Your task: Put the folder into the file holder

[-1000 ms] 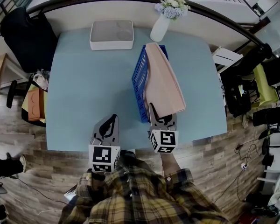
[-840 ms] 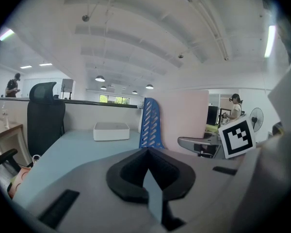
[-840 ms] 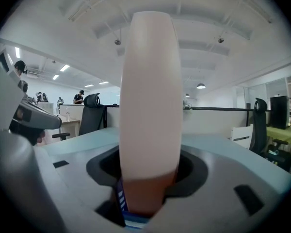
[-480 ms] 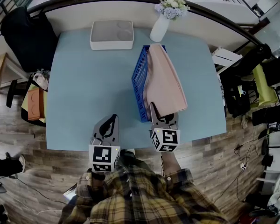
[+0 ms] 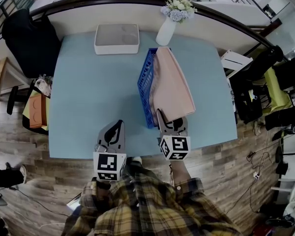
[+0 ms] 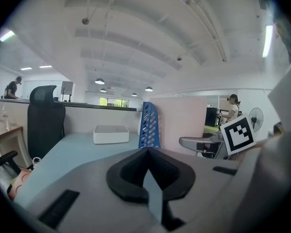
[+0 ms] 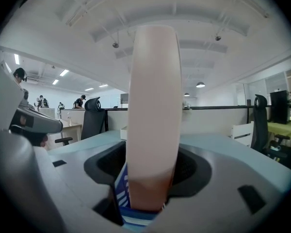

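While it stands on edge in the blue perforated plastic file holder, the pale pink flat card folder leans right, past the holder's side. Its near end lies between the right gripper's jaws, which have just been opening and stand clear of it. Since a second ago the folder has hardly shifted. The left gripper is closed and empty. The light blue tabletop carries a white rectangular box and a white flower vase, and wood-plank floor surrounds the table.
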Available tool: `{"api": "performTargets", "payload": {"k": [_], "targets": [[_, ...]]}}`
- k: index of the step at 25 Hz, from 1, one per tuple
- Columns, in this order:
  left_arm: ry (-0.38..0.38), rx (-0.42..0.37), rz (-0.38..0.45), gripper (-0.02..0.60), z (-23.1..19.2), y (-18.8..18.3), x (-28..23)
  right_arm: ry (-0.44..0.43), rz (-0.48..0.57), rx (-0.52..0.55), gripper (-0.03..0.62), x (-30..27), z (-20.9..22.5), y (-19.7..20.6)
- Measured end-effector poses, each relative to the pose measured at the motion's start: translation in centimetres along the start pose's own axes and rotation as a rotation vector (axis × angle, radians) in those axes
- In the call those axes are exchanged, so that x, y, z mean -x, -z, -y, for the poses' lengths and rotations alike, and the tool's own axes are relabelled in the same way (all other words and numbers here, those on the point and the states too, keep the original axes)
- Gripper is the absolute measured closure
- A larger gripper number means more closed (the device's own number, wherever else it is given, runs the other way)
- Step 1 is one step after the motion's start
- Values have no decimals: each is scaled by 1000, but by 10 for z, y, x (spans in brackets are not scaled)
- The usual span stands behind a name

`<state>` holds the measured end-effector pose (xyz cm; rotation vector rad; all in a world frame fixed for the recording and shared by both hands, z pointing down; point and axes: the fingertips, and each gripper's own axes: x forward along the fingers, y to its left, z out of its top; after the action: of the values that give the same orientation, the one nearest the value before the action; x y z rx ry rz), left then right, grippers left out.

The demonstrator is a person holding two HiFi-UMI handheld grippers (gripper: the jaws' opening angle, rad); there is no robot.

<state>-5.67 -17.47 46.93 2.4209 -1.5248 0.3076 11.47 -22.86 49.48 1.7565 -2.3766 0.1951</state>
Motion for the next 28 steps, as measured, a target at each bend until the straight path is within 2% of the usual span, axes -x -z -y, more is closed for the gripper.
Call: {"api": "performTargets", "payload": {"k": [23, 28], "targets": [[-18, -33, 57, 591, 18, -16, 33, -30, 25, -44, 344, 56, 2, -17], [-21, -40, 57, 591, 24, -15, 44, -65, 28, -54, 347, 78, -3, -20]]}}
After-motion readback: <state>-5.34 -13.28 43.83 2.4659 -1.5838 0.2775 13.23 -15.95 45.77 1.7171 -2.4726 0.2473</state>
